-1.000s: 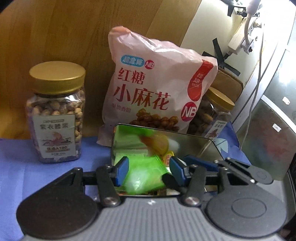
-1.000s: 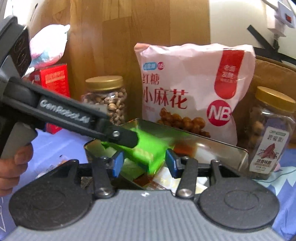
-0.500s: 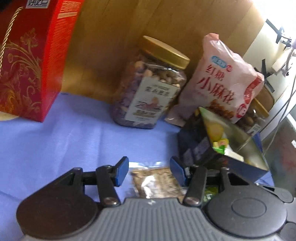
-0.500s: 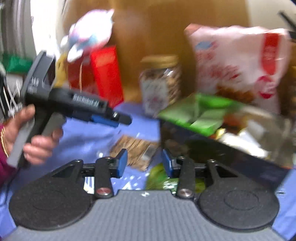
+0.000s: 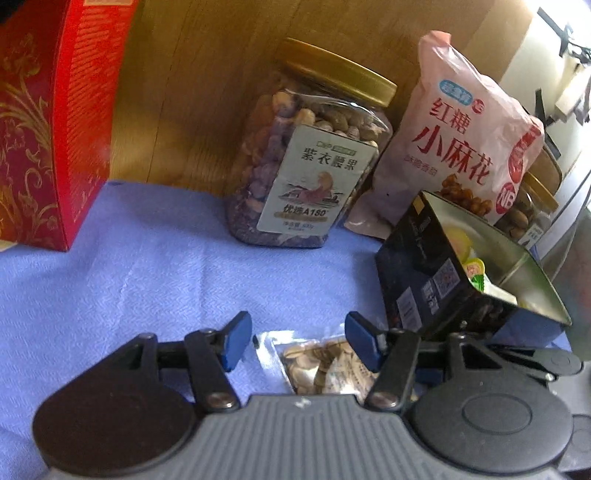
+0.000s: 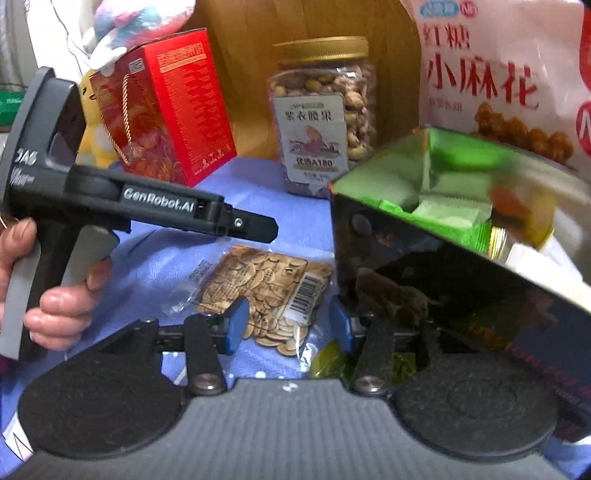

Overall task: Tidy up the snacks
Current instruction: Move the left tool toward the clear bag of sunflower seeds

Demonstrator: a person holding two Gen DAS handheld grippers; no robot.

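A clear packet of seeds (image 6: 266, 288) lies flat on the blue cloth; it also shows in the left wrist view (image 5: 325, 363). My left gripper (image 5: 297, 341) is open just above it, its jaws on either side of the packet's near end. My right gripper (image 6: 284, 326) is open and empty over the packet's other end. A dark metal tin (image 6: 424, 280) with green and white sachets inside stands to the right, also in the left wrist view (image 5: 424, 266). A small green sachet (image 6: 328, 360) lies by the tin's base.
A jar of nuts with a gold lid (image 5: 306, 173), a pink snack bag (image 5: 461, 155) and a second jar (image 5: 532, 214) stand along the wooden back panel. A red gift box (image 5: 48, 122) stands at the left. A plush toy (image 6: 122, 33) sits behind it.
Both grippers pulled back from over the tin and swung left and down to the seed packet on the cloth. The green sachet now lies inside the tin.
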